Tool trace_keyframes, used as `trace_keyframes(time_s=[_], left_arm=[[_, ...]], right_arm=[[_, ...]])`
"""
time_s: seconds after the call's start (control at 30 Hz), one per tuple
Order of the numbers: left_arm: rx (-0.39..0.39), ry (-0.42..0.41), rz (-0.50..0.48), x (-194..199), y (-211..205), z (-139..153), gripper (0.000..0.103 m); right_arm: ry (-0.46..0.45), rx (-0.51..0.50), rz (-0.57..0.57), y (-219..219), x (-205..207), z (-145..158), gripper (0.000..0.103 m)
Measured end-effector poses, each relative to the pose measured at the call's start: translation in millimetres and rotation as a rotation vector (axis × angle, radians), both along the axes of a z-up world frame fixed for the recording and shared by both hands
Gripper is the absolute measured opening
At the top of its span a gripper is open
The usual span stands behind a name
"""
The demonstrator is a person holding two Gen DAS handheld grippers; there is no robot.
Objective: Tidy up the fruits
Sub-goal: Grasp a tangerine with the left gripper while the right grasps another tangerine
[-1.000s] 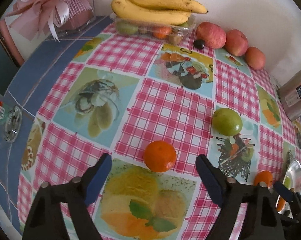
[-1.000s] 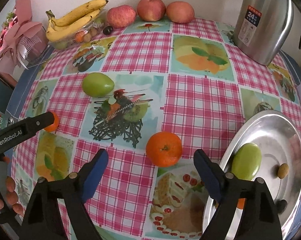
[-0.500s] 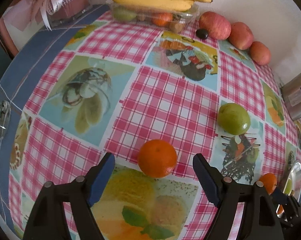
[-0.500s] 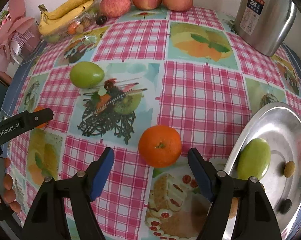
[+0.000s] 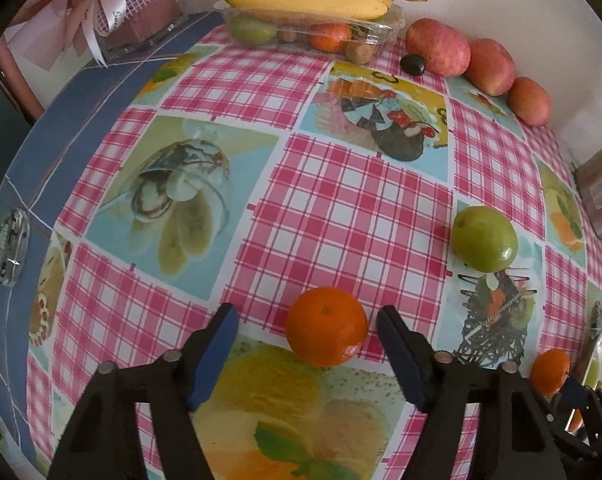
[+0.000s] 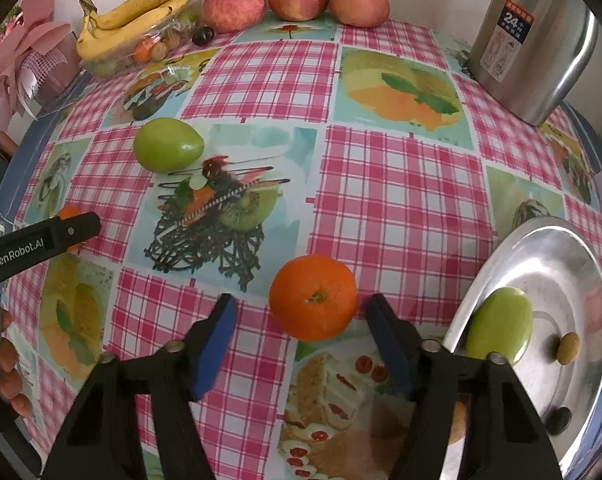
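Each claw had an orange between its blue pads, and both claws had just been closing. The left gripper [image 5: 305,322] was half open around one orange [image 5: 326,326], with gaps on both sides. The right gripper [image 6: 299,316] was half open around the other orange [image 6: 314,297], its right pad nearly touching. Both oranges sat on the checked tablecloth [image 6: 397,196]. The silver tray [image 6: 557,256] held a green fruit [image 6: 499,326]. A good squeeze would be slow and even, on the widest part, so the round fruit could not roll away
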State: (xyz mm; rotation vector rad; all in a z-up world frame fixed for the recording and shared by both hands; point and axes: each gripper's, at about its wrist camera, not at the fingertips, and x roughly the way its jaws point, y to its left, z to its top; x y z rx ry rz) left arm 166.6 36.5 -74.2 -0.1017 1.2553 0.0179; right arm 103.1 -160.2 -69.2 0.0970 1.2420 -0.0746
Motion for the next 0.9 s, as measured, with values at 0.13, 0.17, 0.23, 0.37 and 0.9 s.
trace_keyframes(time_s=[0.13, 0.17, 0.23, 0.37, 0.9], left_arm=[[0.003, -0.005, 0.011, 0.0, 2.8, 0.7, 0.065], [0.005, -0.007, 0.012, 0.0, 3.1, 0.8, 0.064], [0.006, -0.009, 0.008, 0.9, 3.0, 1.1, 0.060], [-0.008, -0.013, -0.001, 1.7, 0.9, 3.0, 0.049], [-0.041, -0.007, 0.012, 1.1, 0.5, 3.6, 0.039]], right_arm=[[-0.002, 0.004, -0.005, -3.7, -0.6, 0.6, 0.061], [-0.003, 0.002, -0.006, -3.8, -0.3, 0.9, 0.061], [-0.004, -0.003, -0.007, -4.9, -0.3, 1.3, 0.058], [-0.006, -0.006, -0.013, -5.4, -1.3, 2.1, 0.056], [-0.011, 0.006, -0.003, -2.8, -0.5, 4.7, 0.041]])
